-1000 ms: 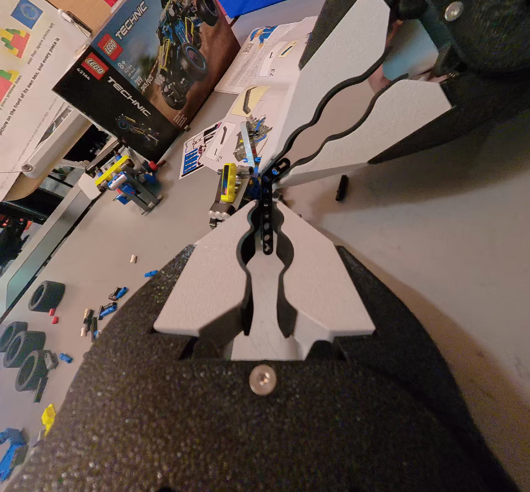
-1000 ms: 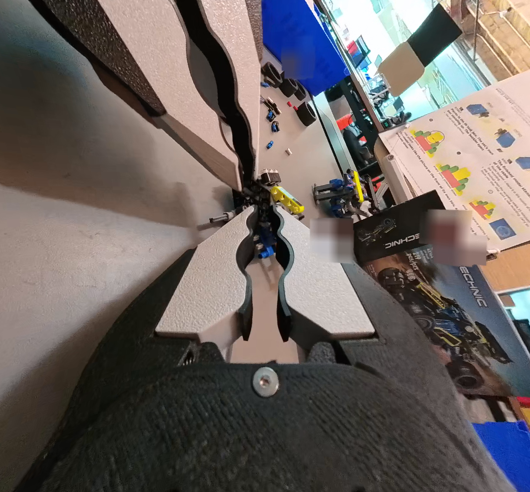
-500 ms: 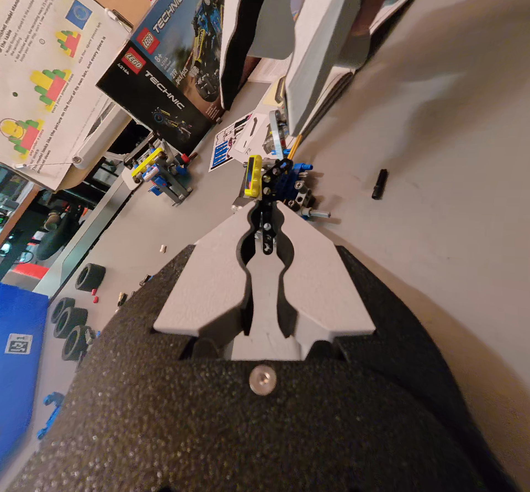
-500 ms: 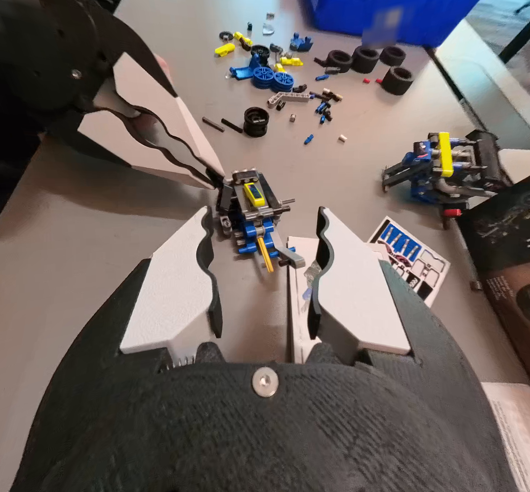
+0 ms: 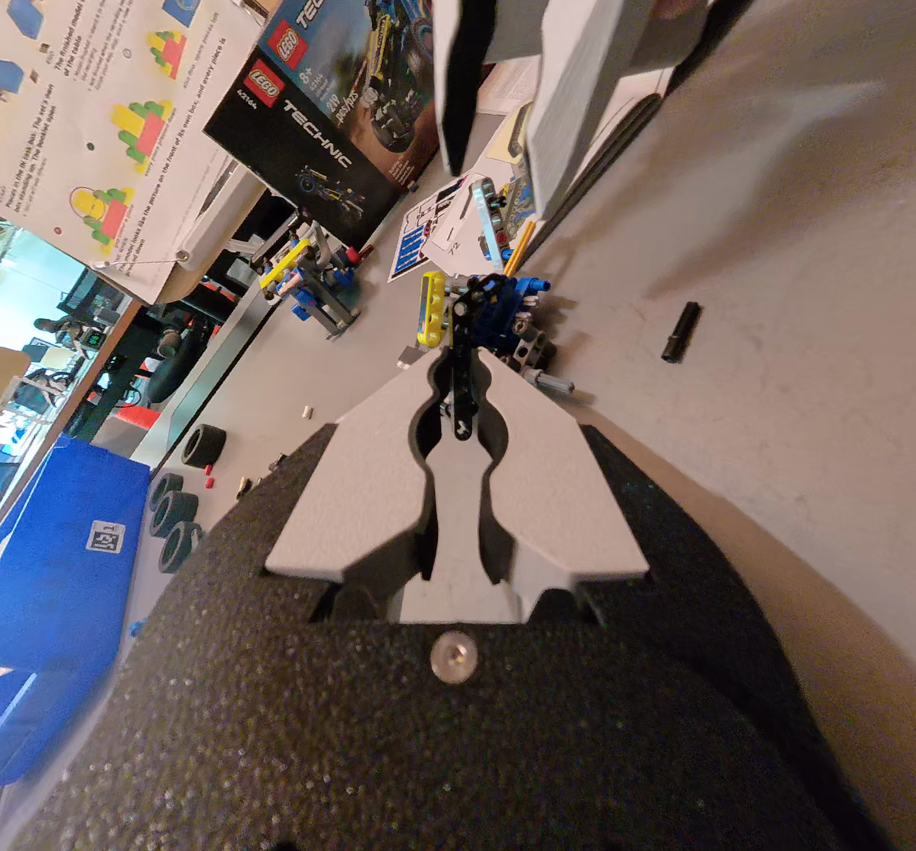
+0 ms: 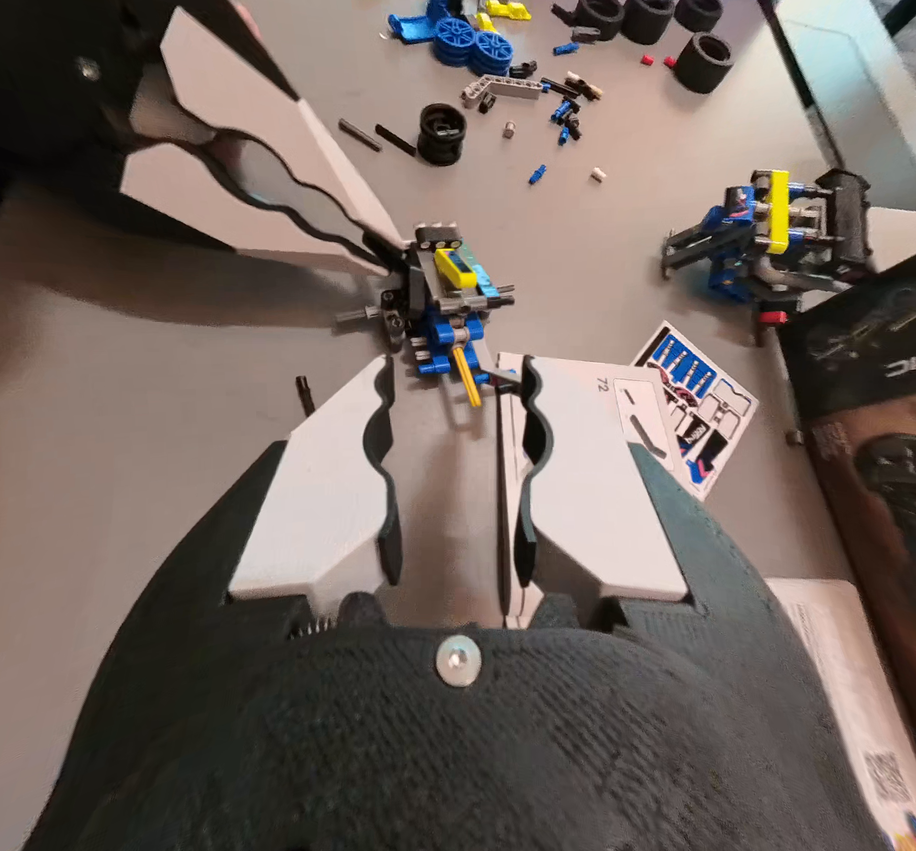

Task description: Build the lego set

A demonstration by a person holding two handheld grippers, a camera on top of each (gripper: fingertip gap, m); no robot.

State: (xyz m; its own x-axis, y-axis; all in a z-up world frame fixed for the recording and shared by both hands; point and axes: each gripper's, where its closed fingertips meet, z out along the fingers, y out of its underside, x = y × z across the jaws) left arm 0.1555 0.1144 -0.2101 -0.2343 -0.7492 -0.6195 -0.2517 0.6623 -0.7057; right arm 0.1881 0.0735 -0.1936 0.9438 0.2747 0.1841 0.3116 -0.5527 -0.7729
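Black perforated beam sitting clamped in the left gripper, right gripper hanging apart just short of the assembly.

Nearest, the left fingers are pressing together on the thin plastic beam, which is joined to the small blue, grey and yellow brick assembly resting on the matte grey surface. The right fingers are standing apart, holding nothing, beside its yellow axle. Farther off, ribbed black tyres, blue wheel hubs and a second half-built model are lying to the right.
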